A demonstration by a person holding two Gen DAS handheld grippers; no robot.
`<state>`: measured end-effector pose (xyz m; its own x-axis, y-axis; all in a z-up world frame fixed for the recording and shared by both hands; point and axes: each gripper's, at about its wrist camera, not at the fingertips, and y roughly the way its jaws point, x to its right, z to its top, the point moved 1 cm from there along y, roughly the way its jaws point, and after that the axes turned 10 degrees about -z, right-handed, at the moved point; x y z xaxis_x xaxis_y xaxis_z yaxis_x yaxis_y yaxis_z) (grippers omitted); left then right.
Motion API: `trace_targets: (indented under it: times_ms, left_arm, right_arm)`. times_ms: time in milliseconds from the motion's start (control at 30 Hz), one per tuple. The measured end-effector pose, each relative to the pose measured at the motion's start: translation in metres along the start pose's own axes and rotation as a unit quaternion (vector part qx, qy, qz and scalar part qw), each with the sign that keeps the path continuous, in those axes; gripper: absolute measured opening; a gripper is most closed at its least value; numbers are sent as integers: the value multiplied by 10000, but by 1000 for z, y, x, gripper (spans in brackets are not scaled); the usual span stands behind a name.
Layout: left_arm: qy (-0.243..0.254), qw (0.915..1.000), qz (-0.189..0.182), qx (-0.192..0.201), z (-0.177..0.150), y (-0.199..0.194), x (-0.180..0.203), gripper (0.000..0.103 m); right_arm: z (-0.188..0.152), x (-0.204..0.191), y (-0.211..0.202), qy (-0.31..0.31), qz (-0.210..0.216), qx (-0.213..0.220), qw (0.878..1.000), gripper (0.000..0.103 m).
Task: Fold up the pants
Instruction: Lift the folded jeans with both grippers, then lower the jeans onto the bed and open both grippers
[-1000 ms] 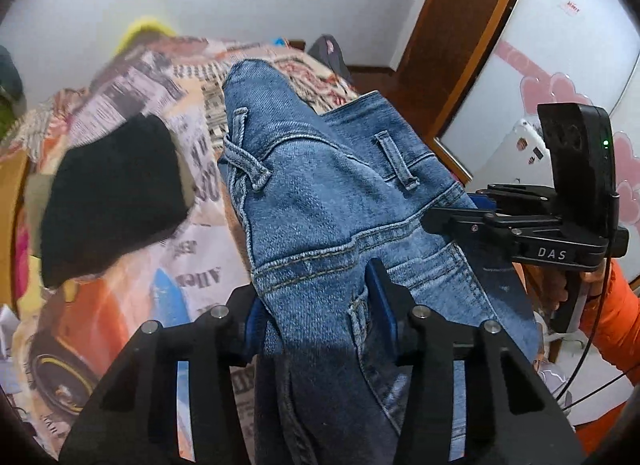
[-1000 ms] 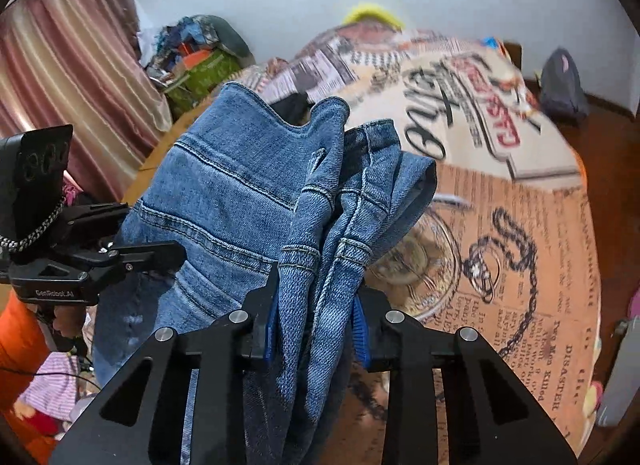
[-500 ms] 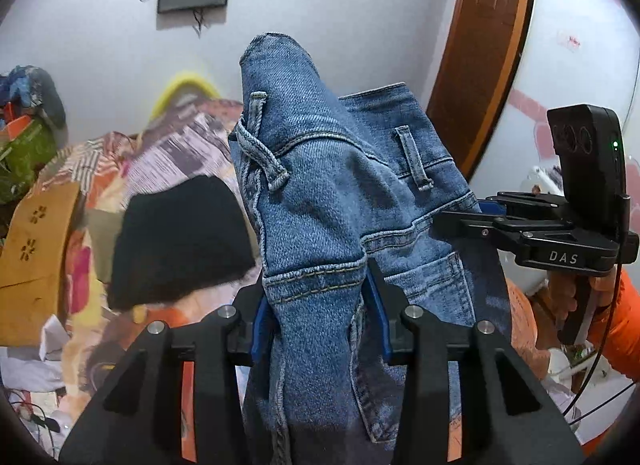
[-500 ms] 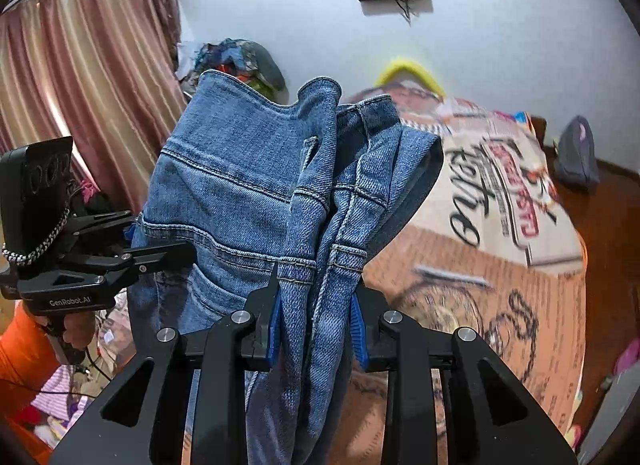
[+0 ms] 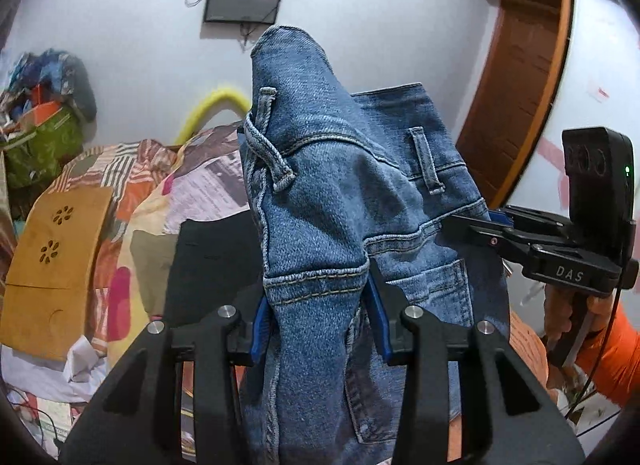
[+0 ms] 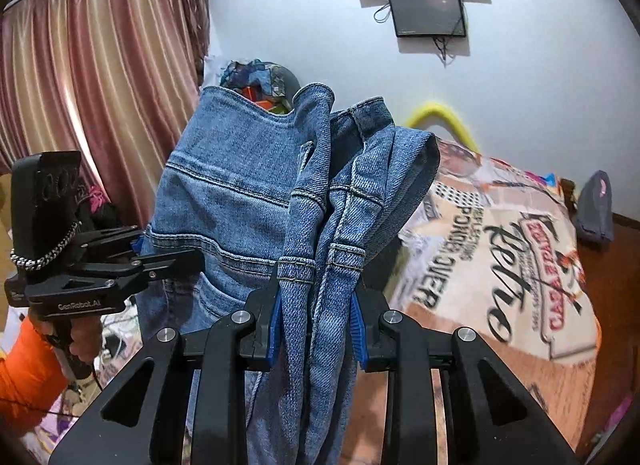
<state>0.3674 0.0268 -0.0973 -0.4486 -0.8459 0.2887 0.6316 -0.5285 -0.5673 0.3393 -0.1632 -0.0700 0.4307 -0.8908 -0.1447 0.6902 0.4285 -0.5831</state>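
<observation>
The jeans (image 5: 320,201) hung lengthwise, waistband up, legs trailing down, lifted above the bed (image 6: 500,225). My left gripper (image 5: 318,317) and right gripper (image 6: 316,325) each pinched bunched denim near the waist, clamped tight.

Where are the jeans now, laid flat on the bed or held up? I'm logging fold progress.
Held up: the jeans hang bunched in both clamped tools, left and right, above the bed.

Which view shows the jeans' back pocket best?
Left wrist. The back pocket faces that camera, its stitched edge plain just right of the left gripper, which is shut on the jeans. The right wrist view shows only a sliver of pocket seam, beside bunched denim in the right gripper.
</observation>
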Motion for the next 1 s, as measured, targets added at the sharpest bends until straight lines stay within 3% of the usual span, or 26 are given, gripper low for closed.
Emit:
trace_targets:
  times_ms: [267,533,767,1000]
  left_arm:
    - [-113,9997,201,-64,25,30,-56,41]
    - [-285,9991,301,-127,42,81,-111,41]
    - [-486,9973,408,-365,36,137,-154,41]
    - [-965,9906,540,-810,16,184,-193,46]
  right_arm:
    - [24,3,67,130,203,-38,9997,25]
    - [42,8,134,35,129,-135,9998,25]
    - [44,22,192,198,65,-312,9993,25]
    - [22,38,248,433,-145,-872,9951,28]
